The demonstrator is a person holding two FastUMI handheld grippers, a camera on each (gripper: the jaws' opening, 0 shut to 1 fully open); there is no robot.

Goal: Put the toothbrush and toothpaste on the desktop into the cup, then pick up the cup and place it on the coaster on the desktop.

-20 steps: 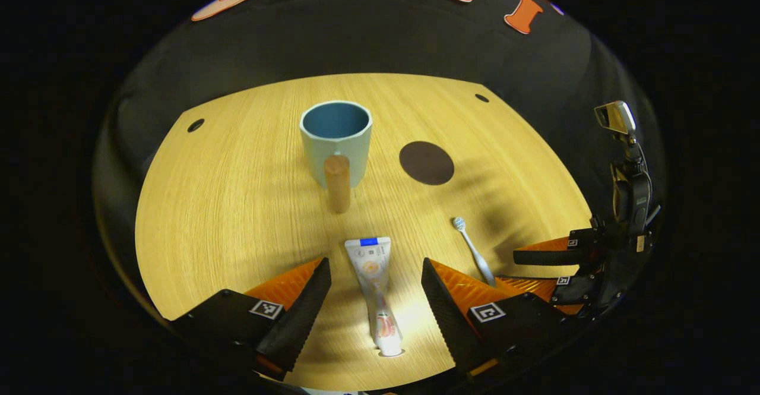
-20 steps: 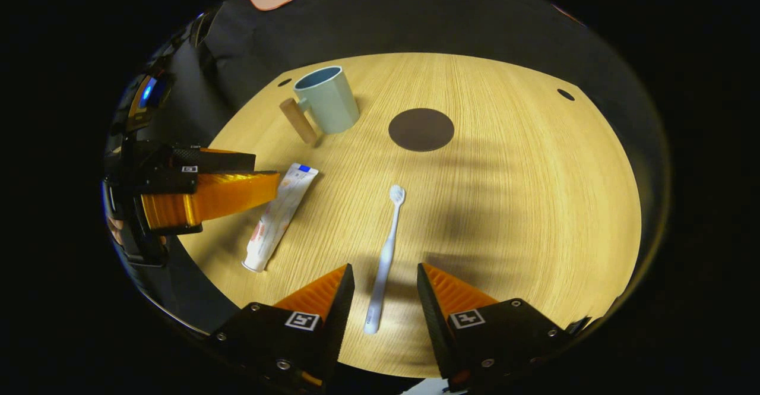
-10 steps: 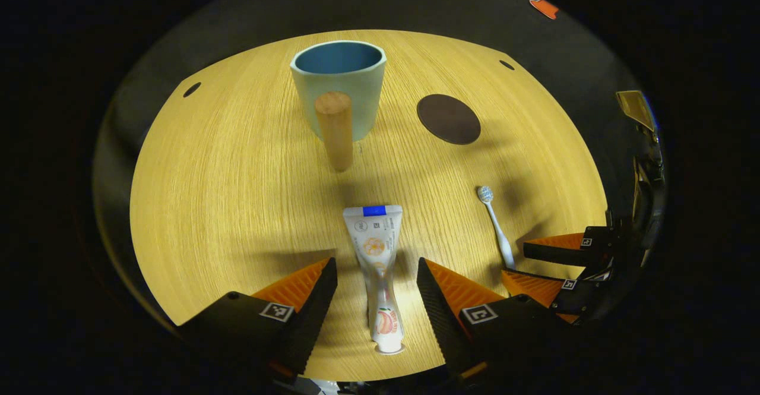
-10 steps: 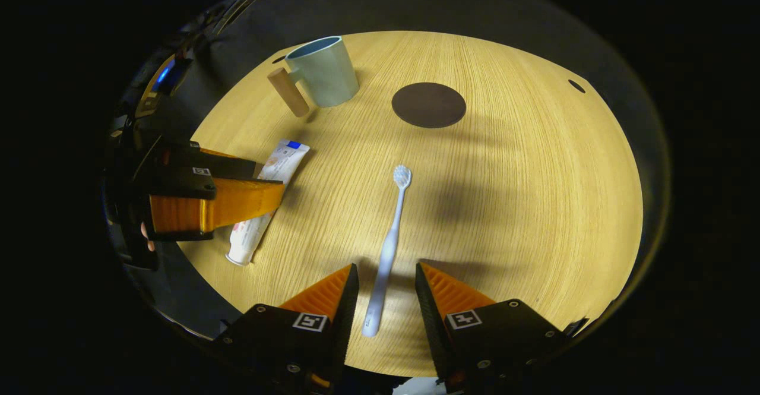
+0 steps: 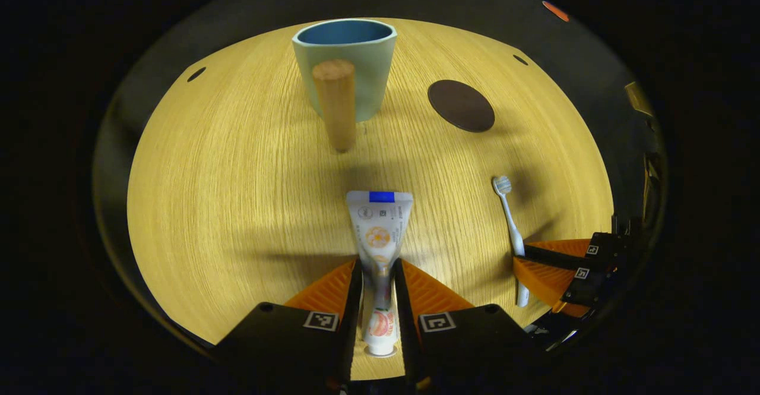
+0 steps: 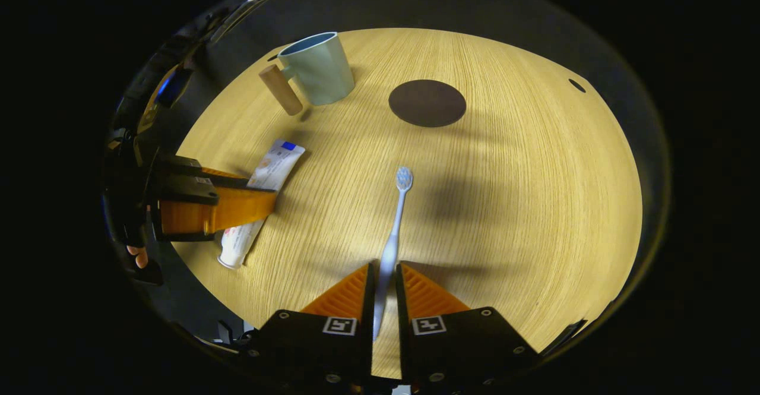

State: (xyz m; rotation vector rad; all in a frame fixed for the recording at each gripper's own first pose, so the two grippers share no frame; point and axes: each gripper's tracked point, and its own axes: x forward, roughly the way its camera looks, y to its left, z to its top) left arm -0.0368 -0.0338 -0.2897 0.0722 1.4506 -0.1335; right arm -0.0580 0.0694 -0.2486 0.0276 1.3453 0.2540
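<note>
Your desk is a round top of pale wood grain, lit warm in the middle and falling into dark cloth walls all around, with small dark holes near its far rim. On it your left hand-held gripper is pinching the toothpaste low on the tube, both fingers pressed to its sides, the crimped end pointing toward the cup. The cup stands upright at the far side, its wooden handle turned toward you. Just right of it lies the dark round coaster, flat and bare. Your right hand-held gripper is closed on the toothbrush handle, the bristle head pointing toward the coaster, still lying on the wood.
</note>
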